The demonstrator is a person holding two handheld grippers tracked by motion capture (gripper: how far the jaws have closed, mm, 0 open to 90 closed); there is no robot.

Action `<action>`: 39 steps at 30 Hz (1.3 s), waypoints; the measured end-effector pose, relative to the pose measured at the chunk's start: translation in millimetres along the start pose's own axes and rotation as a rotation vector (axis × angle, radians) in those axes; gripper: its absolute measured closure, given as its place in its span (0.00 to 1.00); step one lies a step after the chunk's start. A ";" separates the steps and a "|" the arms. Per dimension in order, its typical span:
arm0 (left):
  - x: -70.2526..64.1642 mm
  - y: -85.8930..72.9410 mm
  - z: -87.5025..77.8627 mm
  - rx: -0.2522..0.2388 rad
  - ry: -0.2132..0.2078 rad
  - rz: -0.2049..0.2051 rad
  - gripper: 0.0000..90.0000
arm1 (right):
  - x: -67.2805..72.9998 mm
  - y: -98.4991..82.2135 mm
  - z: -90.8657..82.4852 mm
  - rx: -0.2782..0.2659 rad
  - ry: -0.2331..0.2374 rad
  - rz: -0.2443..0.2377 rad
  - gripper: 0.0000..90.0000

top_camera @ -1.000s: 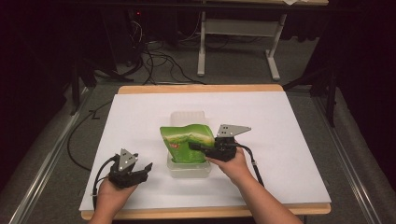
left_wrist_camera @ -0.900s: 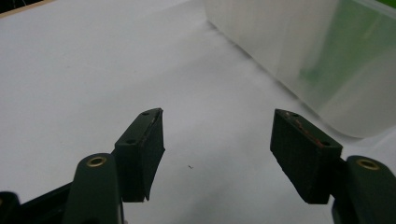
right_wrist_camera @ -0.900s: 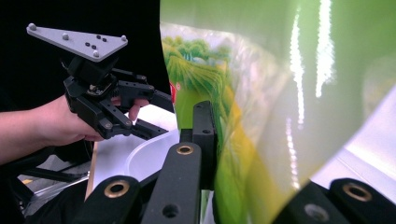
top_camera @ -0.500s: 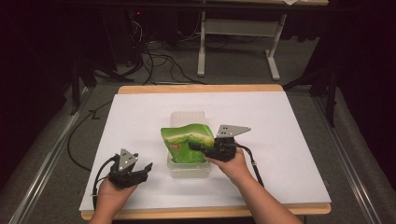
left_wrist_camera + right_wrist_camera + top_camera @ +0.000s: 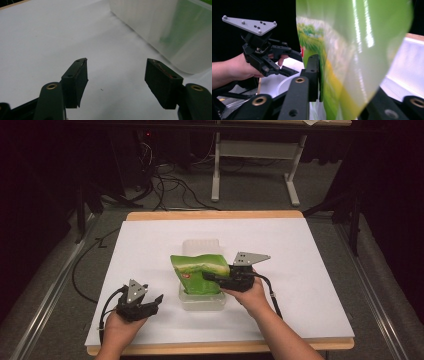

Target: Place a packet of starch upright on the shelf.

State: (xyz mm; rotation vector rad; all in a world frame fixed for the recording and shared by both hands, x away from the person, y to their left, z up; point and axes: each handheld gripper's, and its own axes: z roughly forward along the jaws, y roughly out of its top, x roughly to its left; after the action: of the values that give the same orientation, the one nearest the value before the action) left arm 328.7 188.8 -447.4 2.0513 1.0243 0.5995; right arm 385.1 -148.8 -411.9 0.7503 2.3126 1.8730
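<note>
A green snack bag (image 5: 196, 272) stands upright in a clear plastic container (image 5: 202, 301) at the middle of the white table. My right gripper (image 5: 209, 276) is shut on the bag's right side, and the bag (image 5: 352, 55) bulges between its jaws in the right gripper view. My left gripper (image 5: 155, 301) rests low on the table to the left of the container, open with nothing between its fingers (image 5: 77, 77). The container's frosted wall (image 5: 160, 32) stands just ahead and to the right of the left jaws.
A clear lid (image 5: 201, 245) lies flat behind the bag. The white table top (image 5: 310, 260) has bare room left, right and behind. Table legs (image 5: 216, 170) and cables (image 5: 165, 185) lie on the floor beyond the far edge.
</note>
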 end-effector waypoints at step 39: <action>4.3 0.8 -4.7 -0.025 -0.011 -0.018 0.39 | 14.1 -11.2 -60.2 0.040 -0.225 -0.003 0.28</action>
State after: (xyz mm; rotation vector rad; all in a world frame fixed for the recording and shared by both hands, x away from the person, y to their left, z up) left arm 328.3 193.9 -443.6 2.0192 1.0232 0.5887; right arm 347.8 -198.7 -403.7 0.9104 2.2157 1.6492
